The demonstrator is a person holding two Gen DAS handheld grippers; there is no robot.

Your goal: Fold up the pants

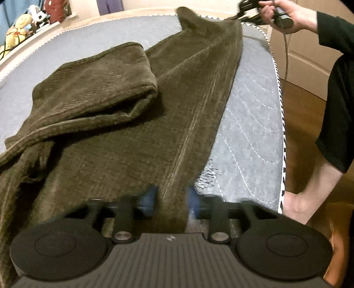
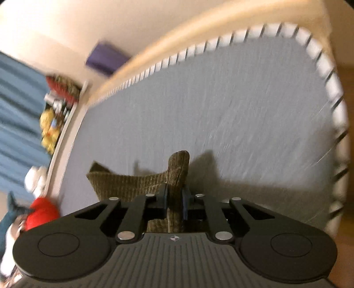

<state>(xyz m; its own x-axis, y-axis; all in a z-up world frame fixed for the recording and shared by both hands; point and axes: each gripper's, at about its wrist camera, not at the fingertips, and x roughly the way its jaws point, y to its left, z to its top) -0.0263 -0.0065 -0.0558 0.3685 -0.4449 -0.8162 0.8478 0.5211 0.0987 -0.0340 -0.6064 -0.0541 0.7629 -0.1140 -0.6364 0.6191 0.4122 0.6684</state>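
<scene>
While the olive-brown corduroy pants lie spread on the grey quilted mattress, both ends are gripped. Left hand-held gripper sits at the near end, blurred, its blue-padded fingers closed in on a strip of the fabric and pinching it. Right hand-held gripper is pressed together on a bunched ridge of the same pants, cloth standing upright between the pads and sticking out past the tips. In the left wrist view one leg runs long toward the far corner of the mattress, lifted there by the person's right hand; the other leg is doubled back in a loose fold on the left. Person's bare leg stands just beside the mattress edge. Stuffed toys sit on a ledge beyond the bed, well apart from the pants.
</scene>
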